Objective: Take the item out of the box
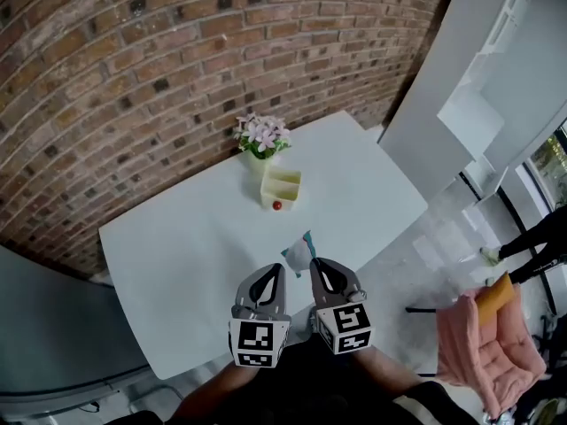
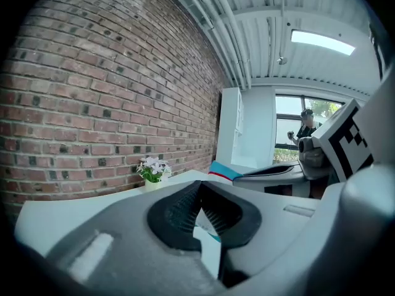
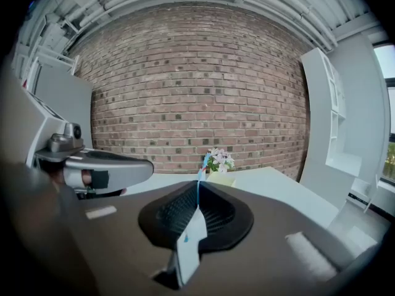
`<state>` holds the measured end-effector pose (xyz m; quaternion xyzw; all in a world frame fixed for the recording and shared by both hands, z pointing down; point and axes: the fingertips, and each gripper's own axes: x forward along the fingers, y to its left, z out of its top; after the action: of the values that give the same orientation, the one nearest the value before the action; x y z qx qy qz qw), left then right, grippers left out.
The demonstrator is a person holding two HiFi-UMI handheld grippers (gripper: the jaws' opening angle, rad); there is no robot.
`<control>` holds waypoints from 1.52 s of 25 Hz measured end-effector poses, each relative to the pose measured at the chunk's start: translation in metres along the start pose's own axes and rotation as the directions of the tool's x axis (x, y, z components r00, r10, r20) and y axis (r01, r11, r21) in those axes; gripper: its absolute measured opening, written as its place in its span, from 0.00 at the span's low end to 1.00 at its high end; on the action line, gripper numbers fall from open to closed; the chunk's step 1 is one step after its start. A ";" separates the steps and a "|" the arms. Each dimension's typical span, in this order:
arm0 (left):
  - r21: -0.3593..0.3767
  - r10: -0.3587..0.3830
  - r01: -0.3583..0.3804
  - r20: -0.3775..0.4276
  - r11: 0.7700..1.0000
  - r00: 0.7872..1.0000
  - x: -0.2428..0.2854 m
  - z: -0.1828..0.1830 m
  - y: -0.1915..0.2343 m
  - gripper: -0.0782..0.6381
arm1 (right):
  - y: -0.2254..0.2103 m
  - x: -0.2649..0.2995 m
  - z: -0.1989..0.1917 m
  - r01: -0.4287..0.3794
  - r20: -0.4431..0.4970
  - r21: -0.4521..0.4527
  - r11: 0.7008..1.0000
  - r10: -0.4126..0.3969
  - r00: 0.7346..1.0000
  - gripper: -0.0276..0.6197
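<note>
A small white packet [image 1: 299, 251] with a teal and red edge hangs over the white table [image 1: 177, 255] near its front edge, and both grippers grip it. My left gripper [image 1: 278, 268] is shut on its left side, my right gripper [image 1: 317, 265] on its right. In the left gripper view the jaws [image 2: 199, 189] pinch the white packet [image 2: 207, 232]. In the right gripper view the packet [image 3: 191, 236] stands on edge between the shut jaws [image 3: 198, 193]. Farther back sits a yellow box [image 1: 281, 187] with a small red item [image 1: 277, 205] at its front.
A pot of pink flowers [image 1: 261, 140] stands behind the box by the brick wall [image 1: 133, 78]. A white shelf unit [image 1: 443, 104] rises at the right. A pink chair [image 1: 492, 348] and a person's legs [image 1: 523, 248] are on the floor to the right.
</note>
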<state>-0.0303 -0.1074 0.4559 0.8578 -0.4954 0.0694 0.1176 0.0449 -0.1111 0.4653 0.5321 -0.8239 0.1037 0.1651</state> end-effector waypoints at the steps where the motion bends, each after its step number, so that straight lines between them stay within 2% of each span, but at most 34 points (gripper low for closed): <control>1: 0.005 -0.008 0.008 0.001 1.000 1.000 -0.002 0.001 -0.003 0.12 | 0.001 -0.004 0.001 0.006 0.000 0.007 1.000 -0.006 1.000 0.05; 5: 0.006 -0.030 0.030 0.002 1.000 1.000 -0.010 0.001 -0.011 0.12 | 0.004 -0.014 0.001 0.016 0.000 0.000 1.000 -0.016 1.000 0.05; 9: -0.016 -0.028 0.028 0.002 0.999 1.000 -0.019 -0.003 -0.016 0.12 | 0.011 -0.023 -0.003 0.003 0.000 -0.010 1.000 -0.003 1.000 0.05; 14: -0.009 -0.022 0.022 -0.001 1.000 1.000 -0.025 -0.006 -0.021 0.12 | 0.014 -0.033 -0.013 -0.016 -0.005 -0.001 1.000 0.016 1.000 0.05; 21: -0.021 -0.016 0.016 -0.023 1.000 1.000 -0.023 -0.016 -0.026 0.12 | 0.012 -0.038 -0.025 -0.051 -0.011 -0.007 0.999 0.051 0.999 0.05; 38: -0.013 -0.037 0.036 -0.024 0.999 0.999 -0.011 -0.015 -0.039 0.12 | 0.000 -0.041 -0.028 -0.047 -0.022 -0.014 0.999 0.046 0.999 0.05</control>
<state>-0.0023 -0.0759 0.4622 0.8651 -0.4785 0.0748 0.1302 0.0646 -0.0668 0.4756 0.5105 -0.8349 0.1075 0.1754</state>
